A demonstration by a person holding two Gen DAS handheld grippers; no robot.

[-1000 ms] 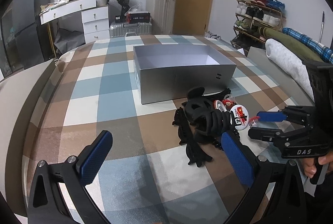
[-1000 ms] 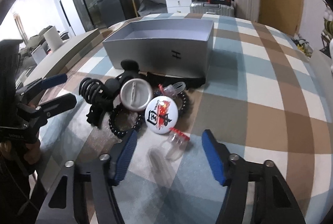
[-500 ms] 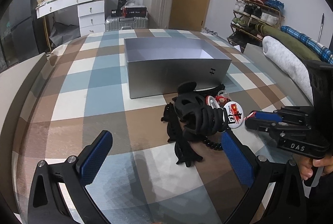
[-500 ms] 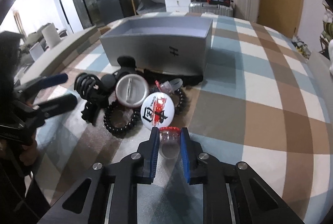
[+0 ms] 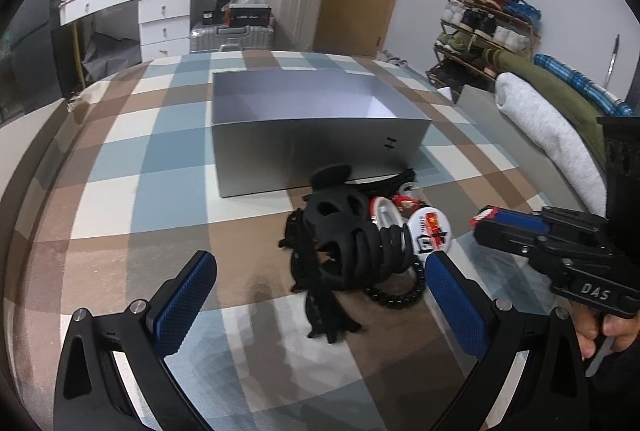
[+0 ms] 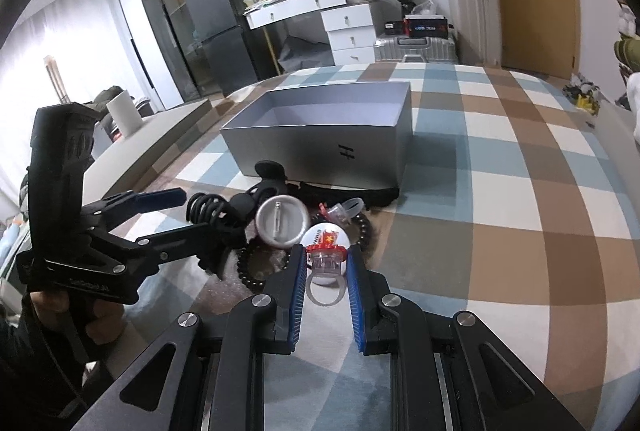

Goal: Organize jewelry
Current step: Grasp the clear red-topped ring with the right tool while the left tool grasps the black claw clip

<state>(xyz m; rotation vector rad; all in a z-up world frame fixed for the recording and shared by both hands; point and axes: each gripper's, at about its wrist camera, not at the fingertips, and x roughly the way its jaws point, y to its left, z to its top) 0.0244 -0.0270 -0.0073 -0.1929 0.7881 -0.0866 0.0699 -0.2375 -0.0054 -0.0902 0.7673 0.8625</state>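
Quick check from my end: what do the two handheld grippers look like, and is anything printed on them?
Both are black, angular frames with silver bolts and blue, textured pads lining the jaws. The left gripper has a tall black block rising above its handle in the right wrist view. The right gripper carries white "DAS" lettering on its side in the left wrist view. A dark sleeve covers the left arm. No cables visible.

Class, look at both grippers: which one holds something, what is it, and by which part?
The right gripper is shut on the clear plastic ring, pads pressing the sides of its red-trimmed top, band hanging free below. The left gripper is open and holds nothing.
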